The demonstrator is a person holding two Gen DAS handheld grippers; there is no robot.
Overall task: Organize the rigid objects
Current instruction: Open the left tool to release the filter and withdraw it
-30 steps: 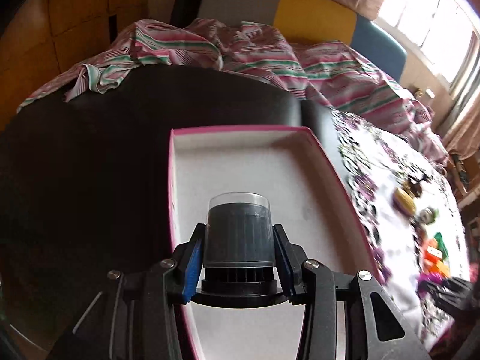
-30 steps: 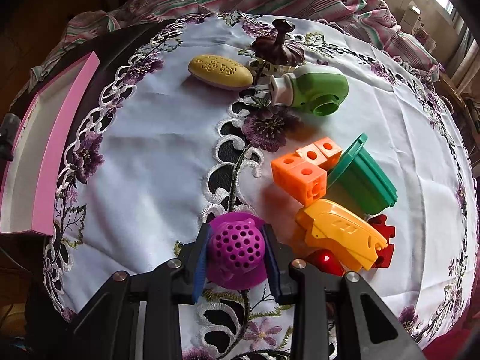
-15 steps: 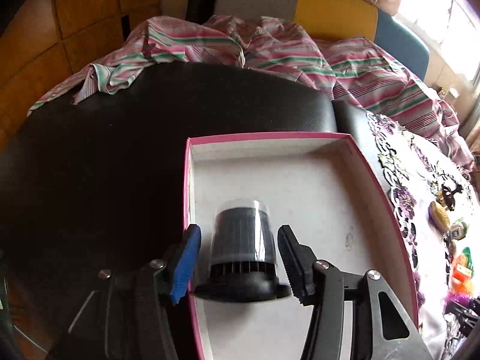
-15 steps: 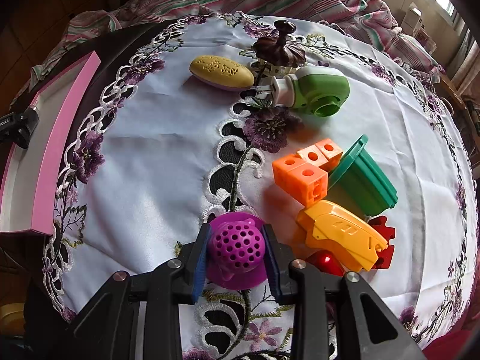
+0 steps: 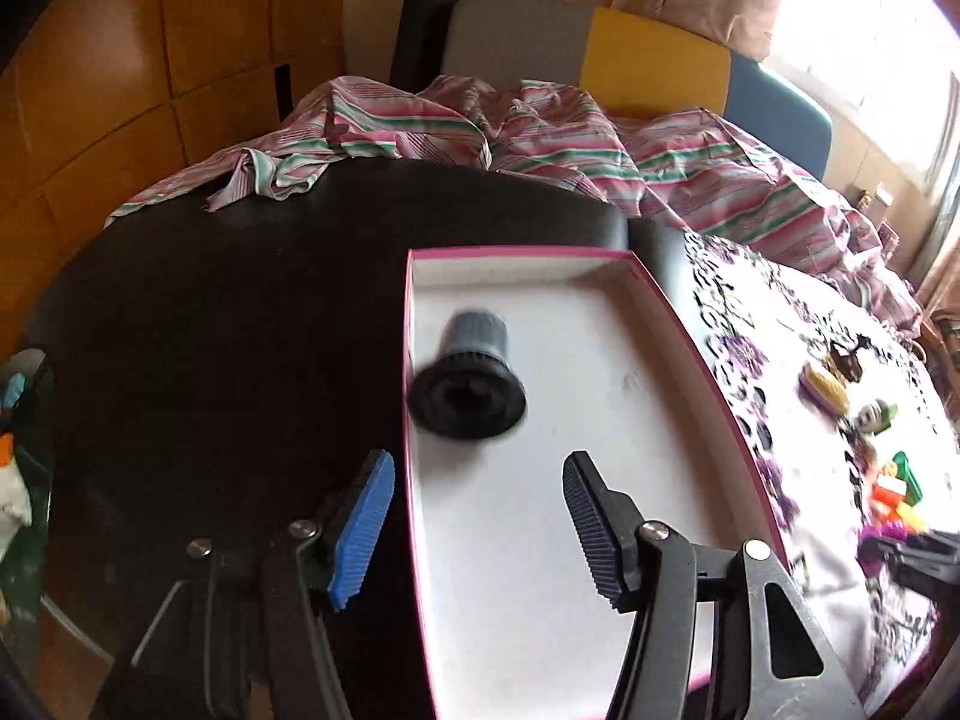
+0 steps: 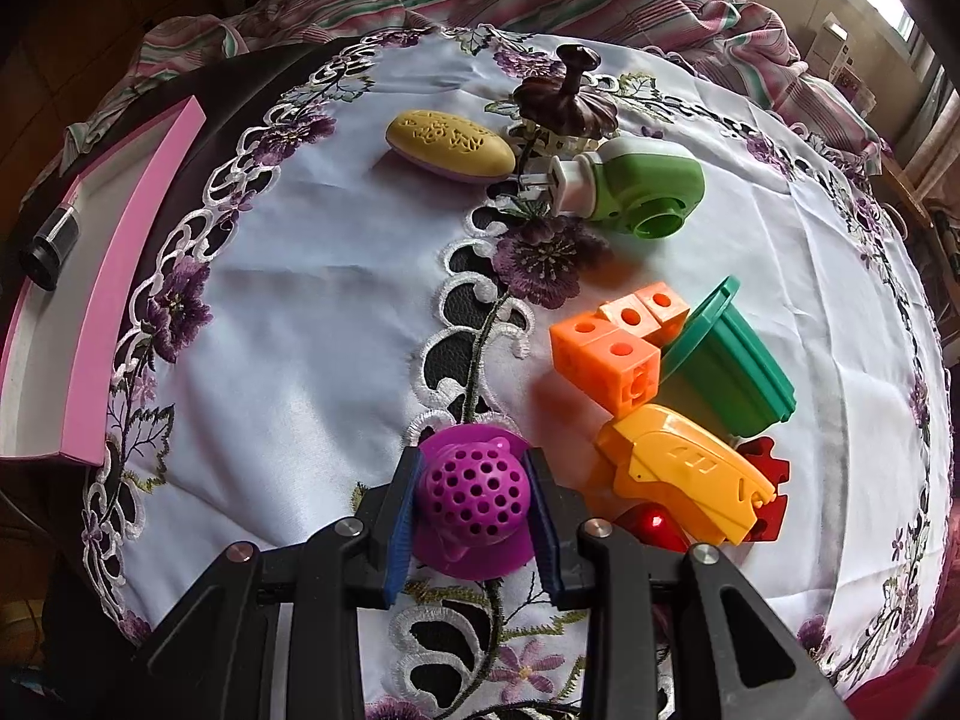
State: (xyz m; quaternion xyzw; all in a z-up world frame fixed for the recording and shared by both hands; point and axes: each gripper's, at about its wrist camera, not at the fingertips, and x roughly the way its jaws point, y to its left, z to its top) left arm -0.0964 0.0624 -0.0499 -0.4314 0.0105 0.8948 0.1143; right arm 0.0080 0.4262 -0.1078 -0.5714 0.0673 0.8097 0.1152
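Currently, the black ribbed plastic cylinder [image 5: 467, 373] lies in the pink-rimmed white box [image 5: 600, 444], ahead of the opening, empty left gripper [image 5: 477, 525], wide flange toward it. The right gripper [image 6: 474, 519] clamps the purple perforated dome [image 6: 474, 501].

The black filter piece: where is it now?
The black filter piece lies inside the pink-rimmed box, against its left wall, beyond the opening left gripper.

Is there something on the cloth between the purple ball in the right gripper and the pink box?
Nothing visible blocks that way. The right gripper is shut on the purple ball, and only bare cloth lies between it and the pink box. The other toys lie on the opposite side.
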